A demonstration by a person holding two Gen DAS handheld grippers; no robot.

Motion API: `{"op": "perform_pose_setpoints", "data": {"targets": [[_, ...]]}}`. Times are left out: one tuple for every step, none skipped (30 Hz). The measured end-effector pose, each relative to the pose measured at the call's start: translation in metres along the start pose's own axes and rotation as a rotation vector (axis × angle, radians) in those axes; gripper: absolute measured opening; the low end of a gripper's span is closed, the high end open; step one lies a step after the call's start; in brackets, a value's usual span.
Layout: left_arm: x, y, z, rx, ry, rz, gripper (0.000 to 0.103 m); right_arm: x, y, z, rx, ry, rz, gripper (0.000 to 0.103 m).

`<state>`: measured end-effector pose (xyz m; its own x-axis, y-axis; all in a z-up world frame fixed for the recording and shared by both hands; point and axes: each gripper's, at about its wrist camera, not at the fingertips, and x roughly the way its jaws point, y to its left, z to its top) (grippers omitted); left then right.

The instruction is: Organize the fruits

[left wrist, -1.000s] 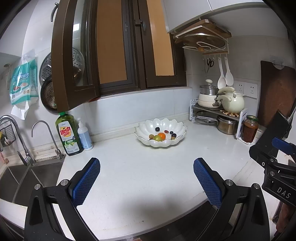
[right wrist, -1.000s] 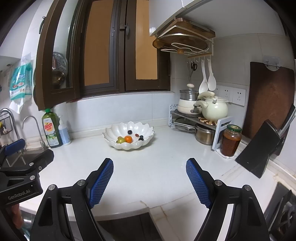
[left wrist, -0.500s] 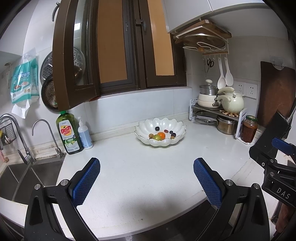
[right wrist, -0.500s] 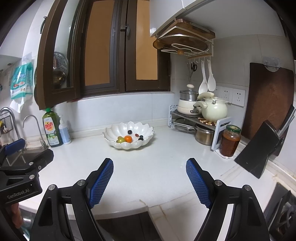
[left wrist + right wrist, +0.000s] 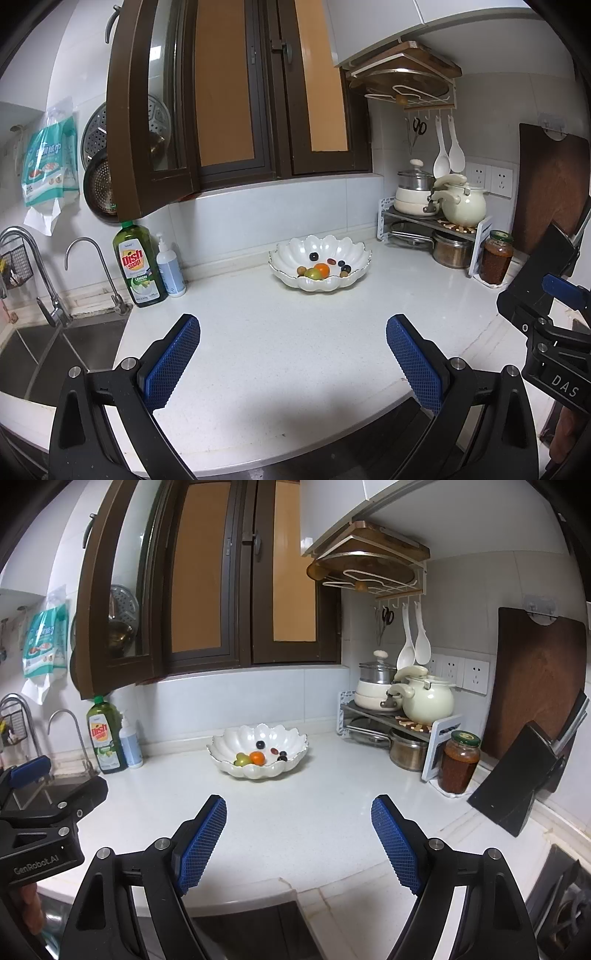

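Both grippers hang over the near edge of the white counter [image 5: 295,350], low in frame. Your left gripper [image 5: 293,363] has its blue pads spread wide, nothing between them. Your right gripper [image 5: 298,843] is the same: fingers wide apart, empty.

Task's things: the small fruits [image 5: 320,269] all sit inside the white scalloped bowl [image 5: 351,251], centre of frame in the left view, a little left of centre in the right view. You can pick out an orange one [image 5: 257,757], a green one [image 5: 241,759], several dark round ones and a couple of tan ones. No fruit shows loose on the counter in either view.

Progress: fruit gathered in one bowl fits a job done, with your grippers drawn clear. It fits equally a mixed heap waiting to be sorted elsewhere. The pictures do not settle which; no second dish for sorting is visible.

Writing:
- Green bottle [image 5: 138,269], left of frame by the tap: "Dish soap", "LEMON".
- Right gripper body, seen at right edge of left view: "DAS".
- Left gripper body, seen at left edge of right view: "GenRobot.AI".
- Hanging bag [image 5: 48,162], upper left: print too small to read.
- Jar [image 5: 458,762], right of frame: no legible label.
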<state>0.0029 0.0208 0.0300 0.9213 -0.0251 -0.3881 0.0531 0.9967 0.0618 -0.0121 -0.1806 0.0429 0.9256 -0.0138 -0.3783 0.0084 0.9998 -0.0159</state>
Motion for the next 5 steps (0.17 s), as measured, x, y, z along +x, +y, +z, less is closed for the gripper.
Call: {"op": "perform_pose_setpoints", "data": {"targets": [[0.0005,0.0003,0.0001,0.0,0.0,-0.001,0.103,-0.0011,0.0001,-0.0003,0.0,0.0,0.001,0.082],[0.0001,0.0009,0.0003,0.0,0.0,-0.002,0.103,-0.0002,0.0008,-0.0001,0.001,0.0,-0.003,0.082],[0.0,0.001,0.0003,0.0,0.0,-0.004,0.103,-0.0011,0.0009,-0.0002,0.001,0.0,-0.002,0.082],[-0.0007,0.001,0.0003,0.001,0.0,-0.004,0.103,-0.0015,0.0005,-0.0003,0.001,0.0,0.002,0.082],[-0.0012,0.0008,0.0002,0.002,0.0,-0.005,0.103,-0.0015,0.0003,-0.0001,0.0,-0.001,0.003,0.082]]}}
